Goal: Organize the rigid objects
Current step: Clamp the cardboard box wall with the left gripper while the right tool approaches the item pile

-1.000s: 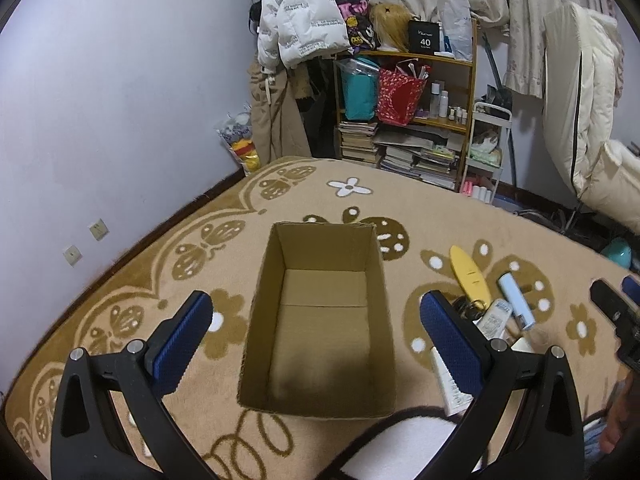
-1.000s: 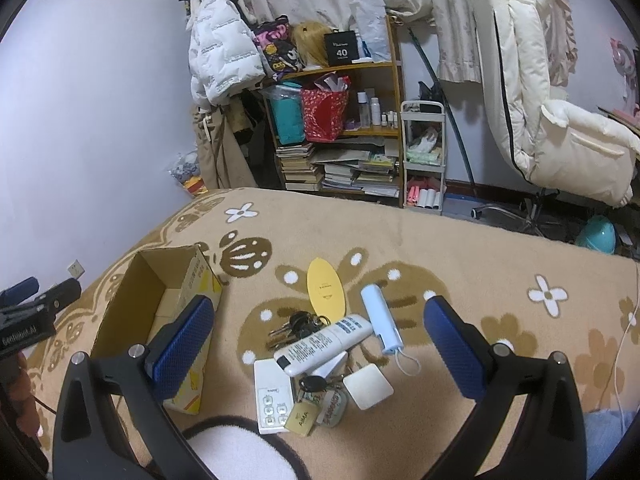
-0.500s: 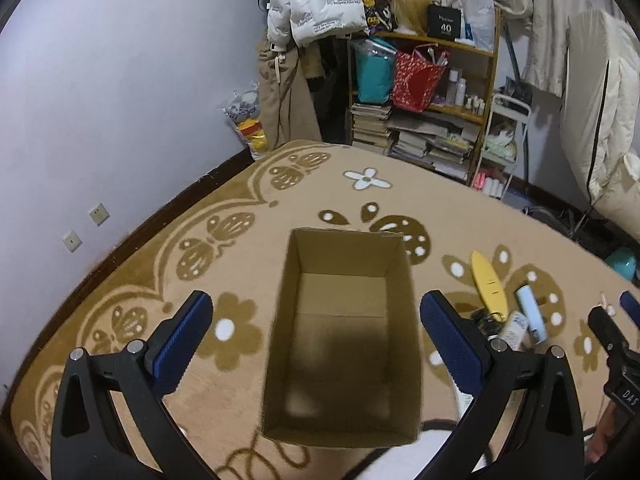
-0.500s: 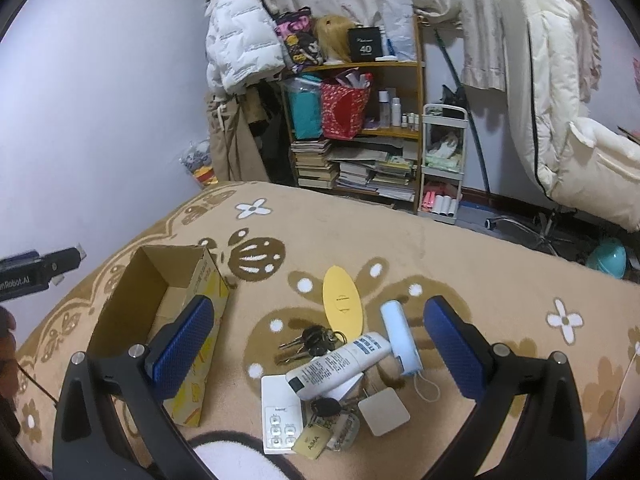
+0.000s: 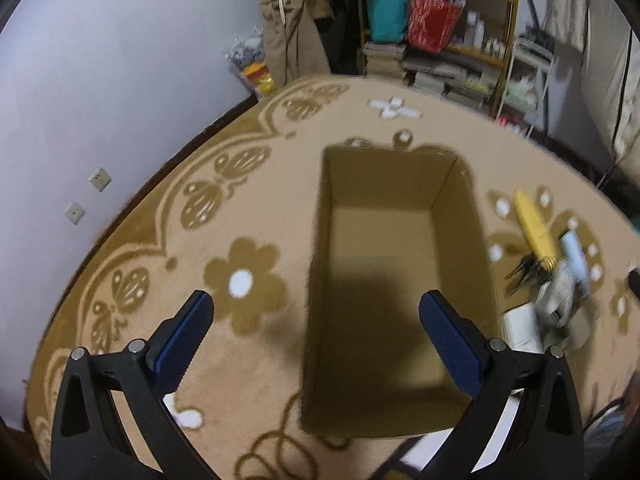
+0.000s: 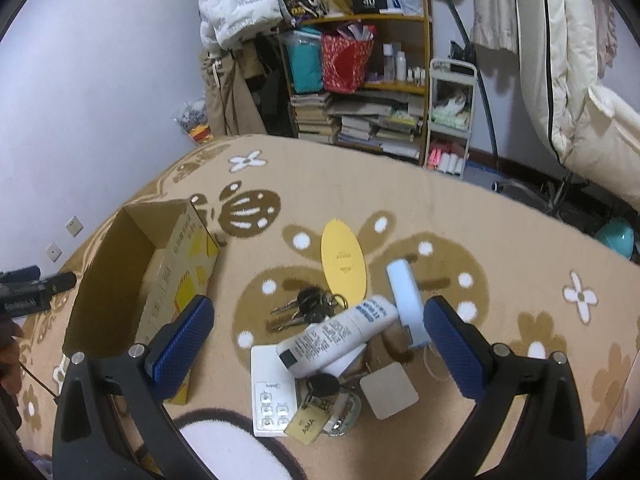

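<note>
Left gripper (image 5: 316, 320) over open box (image 5: 394, 184) on rug (image 5: 248, 208), jaws apart, holding nothing, right gripper (image 6: 318, 324) above tube (image 6: 340, 334), keys (image 6: 306, 308) and yellow oval (image 6: 343, 258) beside box, jaws apart

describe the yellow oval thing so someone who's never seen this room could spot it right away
Start at the open cardboard box on the patterned rug; the pile of small items lies to its right. The yellow oval card is at the pile's far end, beyond the keys. It is the only flat, bright yellow piece there.
</note>
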